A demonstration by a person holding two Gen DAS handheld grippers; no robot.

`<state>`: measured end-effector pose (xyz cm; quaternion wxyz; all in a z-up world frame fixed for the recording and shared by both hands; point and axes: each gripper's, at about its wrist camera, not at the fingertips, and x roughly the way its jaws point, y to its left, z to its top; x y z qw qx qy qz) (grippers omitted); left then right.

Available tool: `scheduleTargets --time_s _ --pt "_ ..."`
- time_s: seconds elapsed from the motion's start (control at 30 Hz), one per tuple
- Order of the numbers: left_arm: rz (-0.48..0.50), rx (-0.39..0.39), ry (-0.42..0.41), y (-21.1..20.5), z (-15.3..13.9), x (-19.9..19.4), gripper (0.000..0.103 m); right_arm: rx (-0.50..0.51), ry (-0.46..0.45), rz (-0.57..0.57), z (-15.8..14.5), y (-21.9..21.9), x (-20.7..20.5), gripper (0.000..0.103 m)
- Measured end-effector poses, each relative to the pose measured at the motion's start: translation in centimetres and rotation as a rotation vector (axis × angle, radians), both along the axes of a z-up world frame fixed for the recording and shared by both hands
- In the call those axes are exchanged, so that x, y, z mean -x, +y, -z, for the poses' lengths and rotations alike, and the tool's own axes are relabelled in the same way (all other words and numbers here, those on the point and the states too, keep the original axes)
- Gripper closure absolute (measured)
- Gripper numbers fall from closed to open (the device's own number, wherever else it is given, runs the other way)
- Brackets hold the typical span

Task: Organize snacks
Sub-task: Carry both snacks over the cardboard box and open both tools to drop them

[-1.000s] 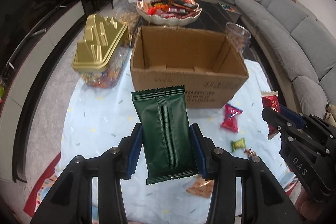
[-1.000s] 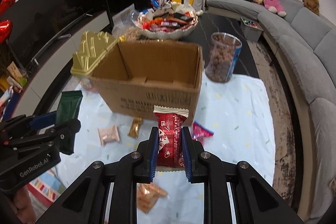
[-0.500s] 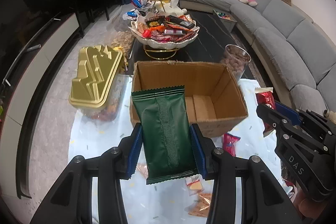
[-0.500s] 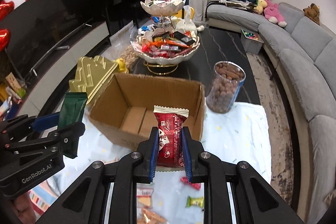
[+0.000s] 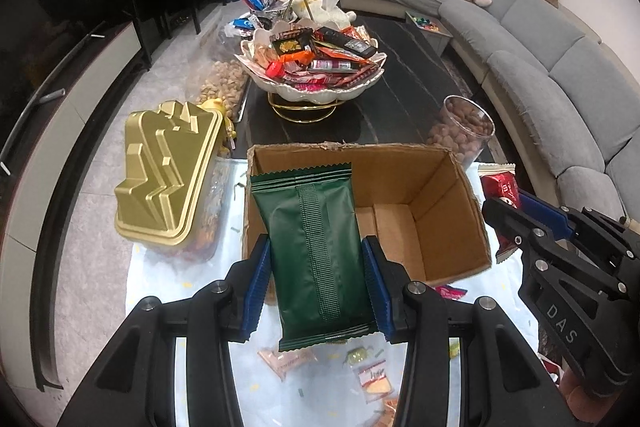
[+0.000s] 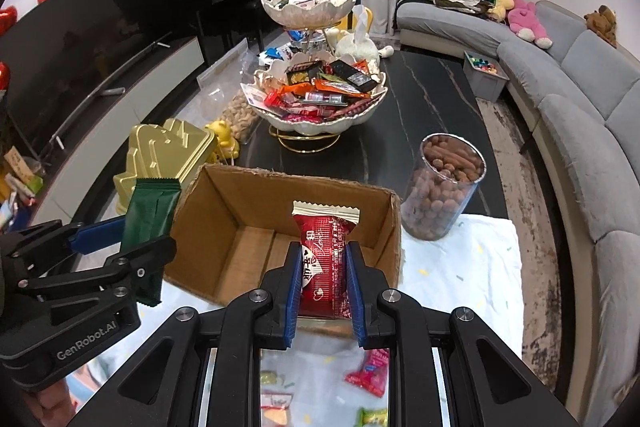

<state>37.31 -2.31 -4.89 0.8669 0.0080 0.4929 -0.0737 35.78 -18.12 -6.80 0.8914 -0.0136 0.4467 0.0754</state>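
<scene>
My left gripper (image 5: pixel 316 287) grips the green packet (image 5: pixel 316 251) by its long edges between the blue pads, low centre of frame, overlapping the open cardboard box (image 5: pixel 440 227). My right gripper (image 6: pixel 323 291) is clenched on the red packet (image 6: pixel 326 267), upright, in front of the box interior.

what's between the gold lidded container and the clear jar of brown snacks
The open cardboard box sits between the gold-lidded container and the jar; right wrist view.
</scene>
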Motion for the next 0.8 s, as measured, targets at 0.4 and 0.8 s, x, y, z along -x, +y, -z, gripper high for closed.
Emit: scheduleTargets --time_s 0.4,0.8 --pt "0.008 0.0 0.06 -0.2 3.6 -3.4 0.059 -0.005 0.095 0.009 3.6 0.2 -3.6 0.081" --pt "0.022 -0.018 0.075 -0.1 4.6 -3.7 0.043 0.021 0.078 0.016 3.8 -0.2 -3.8 0.05"
